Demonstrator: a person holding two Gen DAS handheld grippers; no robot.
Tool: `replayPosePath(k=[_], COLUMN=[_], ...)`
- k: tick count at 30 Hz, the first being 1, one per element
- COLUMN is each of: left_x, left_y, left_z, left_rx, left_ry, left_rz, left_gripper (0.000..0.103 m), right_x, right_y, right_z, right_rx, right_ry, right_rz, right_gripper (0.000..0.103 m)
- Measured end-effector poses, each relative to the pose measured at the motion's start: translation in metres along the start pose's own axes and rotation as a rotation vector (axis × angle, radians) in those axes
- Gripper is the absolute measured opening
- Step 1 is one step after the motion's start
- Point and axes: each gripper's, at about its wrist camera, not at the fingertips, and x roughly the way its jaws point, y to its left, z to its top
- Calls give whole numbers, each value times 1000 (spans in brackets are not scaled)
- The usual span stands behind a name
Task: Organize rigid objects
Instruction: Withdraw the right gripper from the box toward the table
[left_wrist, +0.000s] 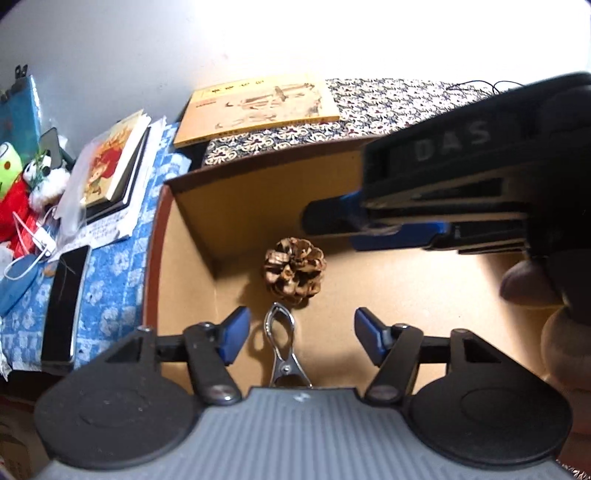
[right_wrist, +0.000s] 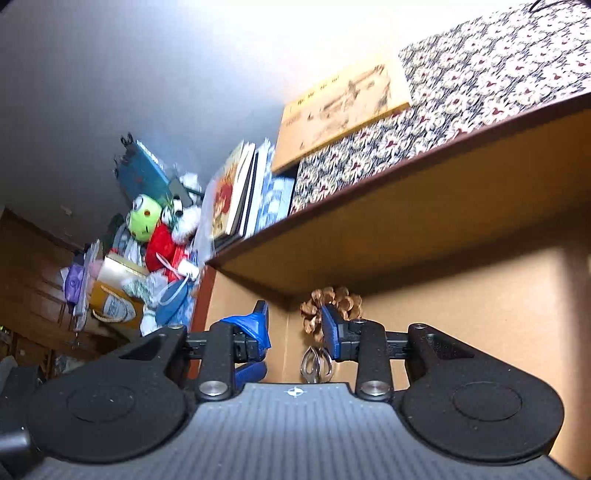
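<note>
My left gripper (left_wrist: 301, 338) has its jaws spread wide and empty, hanging over the floor of the cardboard box (left_wrist: 369, 295). Directly between them a metal clip (left_wrist: 282, 350) lies flat on the box floor, touching neither pad. Just beyond the clip sits a pine cone (left_wrist: 294, 271), near the box's far left corner. My right gripper (right_wrist: 295, 328) reaches into the box from the right edge, jaws partly apart and holding nothing; through its camera I see the same pine cone (right_wrist: 330, 304) and clip (right_wrist: 314, 365) ahead. Outside the box's left wall, a phone (left_wrist: 64, 306) lies on the blue-patterned table (left_wrist: 110, 273).
</note>
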Motion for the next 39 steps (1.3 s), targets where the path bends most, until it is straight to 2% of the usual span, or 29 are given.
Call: replayPosePath(k=[3, 6, 10, 13, 18, 23, 30, 35, 39], left_x=[-8, -15, -23, -34, -50, -60, -79, -89, -99], left_y=[-1, 0, -3, -4, -12, -17, -24, -38, -54], left_z=[-2, -4, -7, -10, -18, -26, -34, -39, -44], left_rx=[-11, -25, -29, -38, -29, -25, -61, -68, -64], left_ry=[-15, -28, -47, -72, -110, -126, -140, -137, -135], left_rz=[39, 41, 75, 83, 139, 199, 218, 219, 217], left_gripper=[76, 77, 79, 91, 91, 91, 91, 91, 91], right_x=[-10, -18, -31, -41, -55, -64, -83, -103, -120], right_y=[-2, -1, 6, 14, 22, 24, 27, 28, 21], right_z=[-2, -6, -15, -21, -32, -43, -58, -70, -76], right_rx=[12, 14, -26, -86, -162, -188, -220, -282, -279], right_ry=[-35, -55, -81, -115, -175, -219, -319, -363, -372], right_rz=[-21, -49, -77, -110, -155, -165, -191, -201, -180], right_gripper=[16, 16, 16, 16, 16, 16, 16, 16, 17])
